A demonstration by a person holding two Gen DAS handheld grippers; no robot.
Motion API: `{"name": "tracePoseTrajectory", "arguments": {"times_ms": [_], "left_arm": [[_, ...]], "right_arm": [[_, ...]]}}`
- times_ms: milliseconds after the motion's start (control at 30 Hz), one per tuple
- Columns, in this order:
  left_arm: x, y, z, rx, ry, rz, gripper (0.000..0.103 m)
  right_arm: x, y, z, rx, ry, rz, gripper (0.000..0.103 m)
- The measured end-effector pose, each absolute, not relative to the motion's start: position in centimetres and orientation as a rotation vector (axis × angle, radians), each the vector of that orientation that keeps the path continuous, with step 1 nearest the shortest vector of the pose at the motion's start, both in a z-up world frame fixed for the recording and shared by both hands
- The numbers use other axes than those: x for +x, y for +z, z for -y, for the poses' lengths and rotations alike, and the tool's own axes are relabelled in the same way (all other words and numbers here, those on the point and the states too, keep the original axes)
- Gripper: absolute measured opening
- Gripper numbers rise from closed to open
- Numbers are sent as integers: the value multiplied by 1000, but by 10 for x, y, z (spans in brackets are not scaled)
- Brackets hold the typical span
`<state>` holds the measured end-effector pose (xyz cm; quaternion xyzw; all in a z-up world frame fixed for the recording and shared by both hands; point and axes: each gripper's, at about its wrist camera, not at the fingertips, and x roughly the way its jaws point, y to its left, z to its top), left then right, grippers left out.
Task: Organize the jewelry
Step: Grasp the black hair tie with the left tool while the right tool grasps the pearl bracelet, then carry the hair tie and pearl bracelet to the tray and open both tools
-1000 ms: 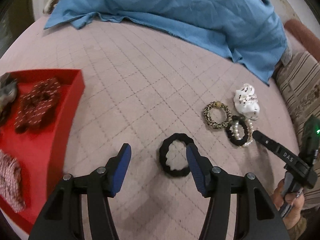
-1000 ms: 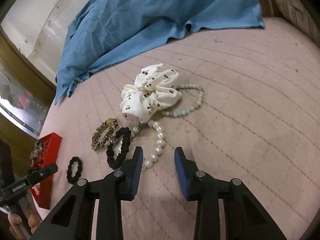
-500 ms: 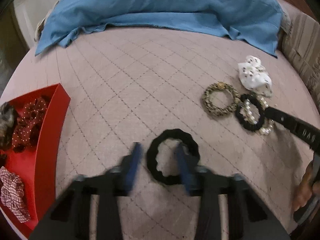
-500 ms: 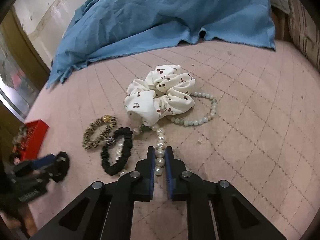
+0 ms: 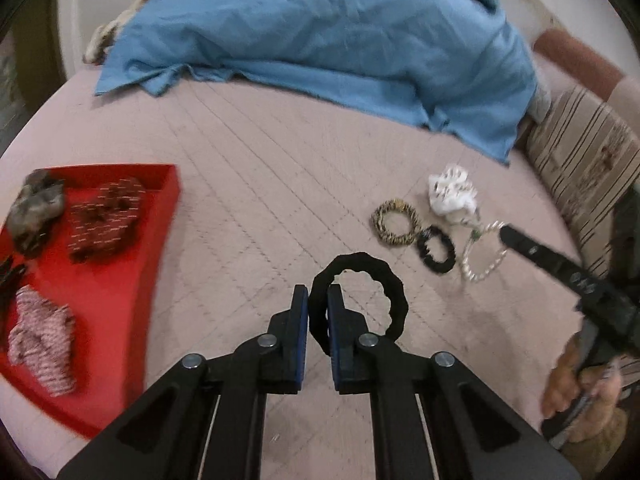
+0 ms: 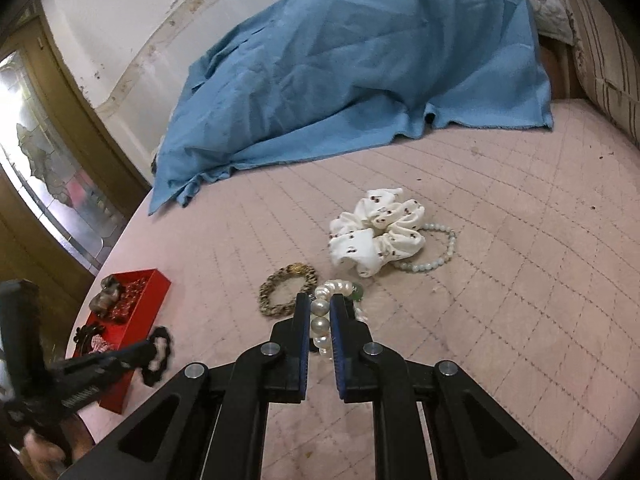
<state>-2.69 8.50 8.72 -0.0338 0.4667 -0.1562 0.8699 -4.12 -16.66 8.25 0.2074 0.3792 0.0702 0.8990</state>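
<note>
My left gripper (image 5: 318, 300) is shut on a black scrunchie (image 5: 384, 280) and holds it above the pink quilt. It also shows in the right wrist view (image 6: 160, 354). My right gripper (image 6: 320, 308) is shut on a white pearl bracelet (image 6: 320, 324), also seen in the left wrist view (image 5: 486, 266). A leopard scrunchie (image 5: 396, 222), a small black scrunchie (image 5: 438, 248) and a white cherry scrunchie (image 5: 452, 194) lie on the quilt. A pale bead bracelet (image 6: 434, 258) lies beside the white scrunchie. A red tray (image 5: 120, 280) at left holds several scrunchies.
A blue cloth (image 5: 340, 40) covers the far part of the bed. A striped cushion (image 5: 580, 184) lies at the right edge. The right gripper's arm (image 5: 560, 268) and the hand holding it reach in from the right. A glass door (image 6: 44, 168) stands left of the bed.
My left gripper closed on the black scrunchie and lifted it. My right gripper closed on the pearl bracelet and pulled it off the small black scrunchie.
</note>
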Motion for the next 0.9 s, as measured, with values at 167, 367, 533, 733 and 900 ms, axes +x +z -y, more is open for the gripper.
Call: {"name": "tracePoseTrajectory", "arguments": {"times_ms": [167,367,533,733,900], "left_arm": [[-44,108,-133,-154,-269,-934,9],[-54,113,-197,-206,-148,-904,9],[-49,113,-247,-256,-82,-900,9],[-27,107,-277,-264,-41,-897,9],[-7,90,-293,-248,-11,-919,9]], "right_arm": [[-45,88,155,409,159,-768,11],[-54,92,142,368,166,-759,11],[-61,91,128,326,150,-771,11],[-71,108,98,312,185,-767,11],[-65,134,55,269,262,-764,11]]}}
